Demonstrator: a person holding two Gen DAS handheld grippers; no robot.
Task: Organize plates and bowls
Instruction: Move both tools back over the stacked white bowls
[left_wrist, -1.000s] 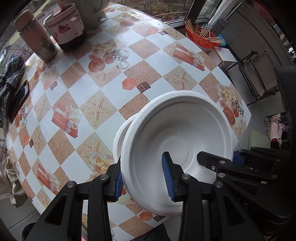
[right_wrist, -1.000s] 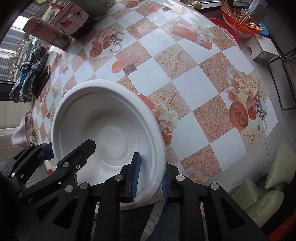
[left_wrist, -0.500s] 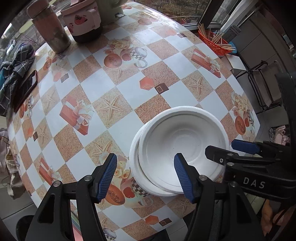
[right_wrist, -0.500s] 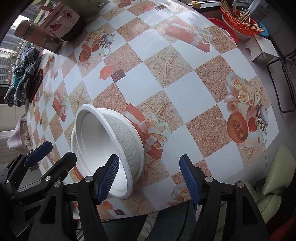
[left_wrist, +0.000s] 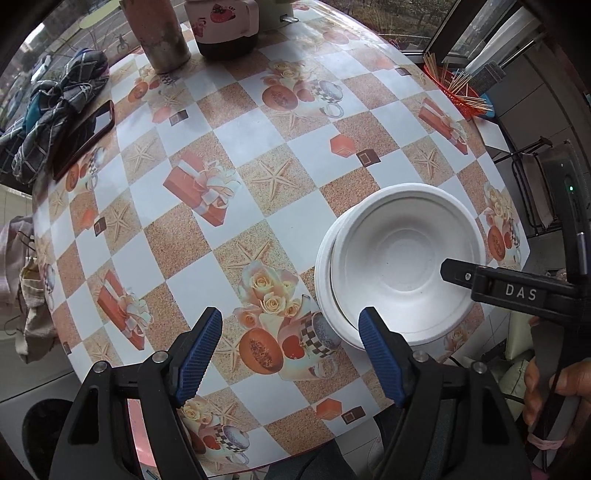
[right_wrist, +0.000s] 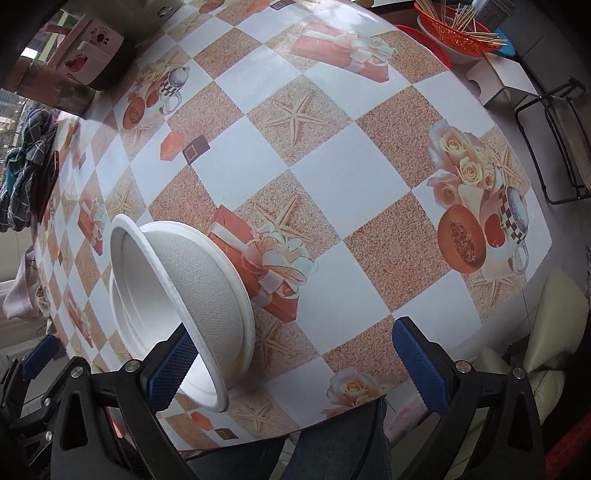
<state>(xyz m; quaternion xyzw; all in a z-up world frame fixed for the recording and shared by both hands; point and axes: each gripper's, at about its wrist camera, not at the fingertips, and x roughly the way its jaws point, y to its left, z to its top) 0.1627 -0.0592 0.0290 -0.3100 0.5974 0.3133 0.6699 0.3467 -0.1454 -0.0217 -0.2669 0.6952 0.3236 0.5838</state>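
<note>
A white foam bowl (left_wrist: 402, 266) sits nested on a white plate (left_wrist: 322, 269) near the table's near right edge. It also shows in the right wrist view (right_wrist: 199, 273), with the plate's rim (right_wrist: 248, 325) under it. My left gripper (left_wrist: 290, 354) is open and empty, above the table just left of the stack. My right gripper (right_wrist: 291, 362) is open and empty, with its left fingertip (right_wrist: 170, 363) in front of the bowl's rim. One finger of the right gripper (left_wrist: 491, 286) reaches over the bowl in the left wrist view.
The round table wears a checked cloth (left_wrist: 229, 177). At the far side stand a metal flask (left_wrist: 160, 33) and a pink-and-dark appliance (left_wrist: 225, 26). A phone (left_wrist: 86, 134) and dark cloth (left_wrist: 48, 107) lie far left. A red basket of sticks (left_wrist: 456, 88) stands far right.
Both grippers opened and let go of the bowl, which now rests on the plate. Both have pulled back and up from the stack, the left one shifting left.
</note>
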